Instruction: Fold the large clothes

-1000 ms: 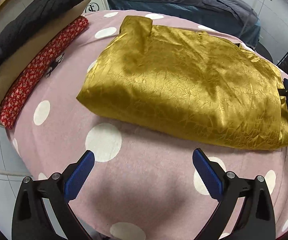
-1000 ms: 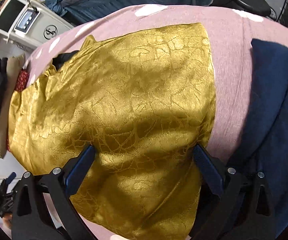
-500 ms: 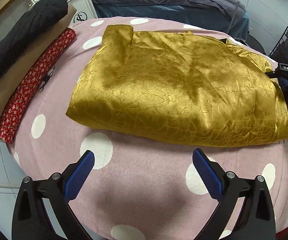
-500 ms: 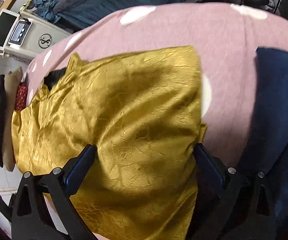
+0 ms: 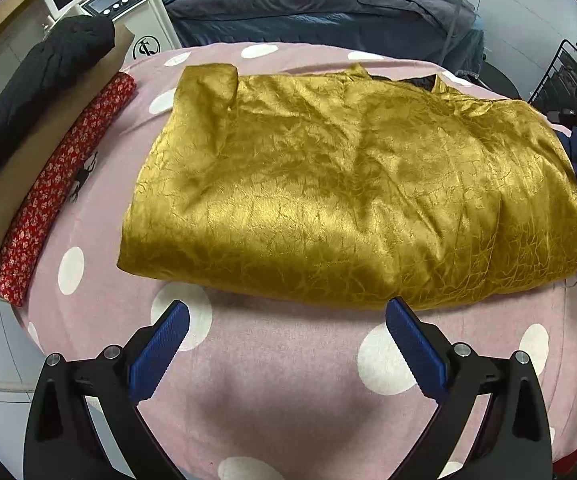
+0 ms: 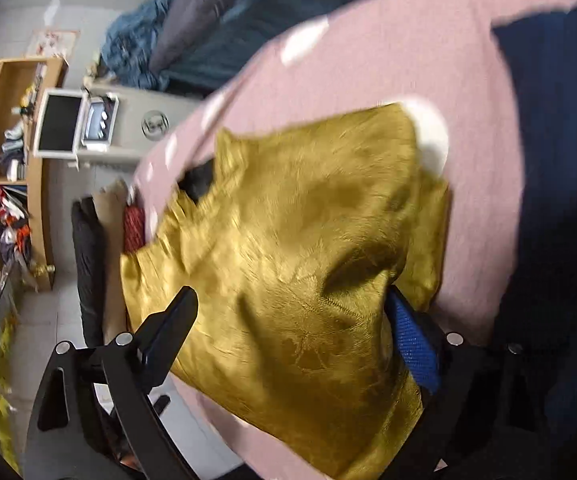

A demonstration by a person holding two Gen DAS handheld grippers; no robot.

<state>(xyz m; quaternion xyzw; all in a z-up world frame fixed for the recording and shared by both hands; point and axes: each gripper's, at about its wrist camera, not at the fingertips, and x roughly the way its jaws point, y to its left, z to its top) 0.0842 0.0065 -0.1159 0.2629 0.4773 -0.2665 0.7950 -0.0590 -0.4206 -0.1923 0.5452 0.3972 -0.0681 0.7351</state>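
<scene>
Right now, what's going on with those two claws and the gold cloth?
Left gripper open, short of gold garment. Right gripper open over its edge. Folded stack left, navy cloth right.

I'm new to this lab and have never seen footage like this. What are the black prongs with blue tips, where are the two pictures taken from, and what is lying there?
The prongs are the two fingers of a hand-held gripper; a person holds one in each hand, and each carries a wide-angle camera looking along its fingers. One picture comes from the left gripper, the other from the right gripper. Both look at a folded gold garment lying on a pink polka-dot cover. A red patterned cloth and dark folded clothes sit at one side, and a navy garment at the other. The left gripper is open and holds nothing. The right one is open too, fingers either side of the gold fabric, not clamped.
</scene>
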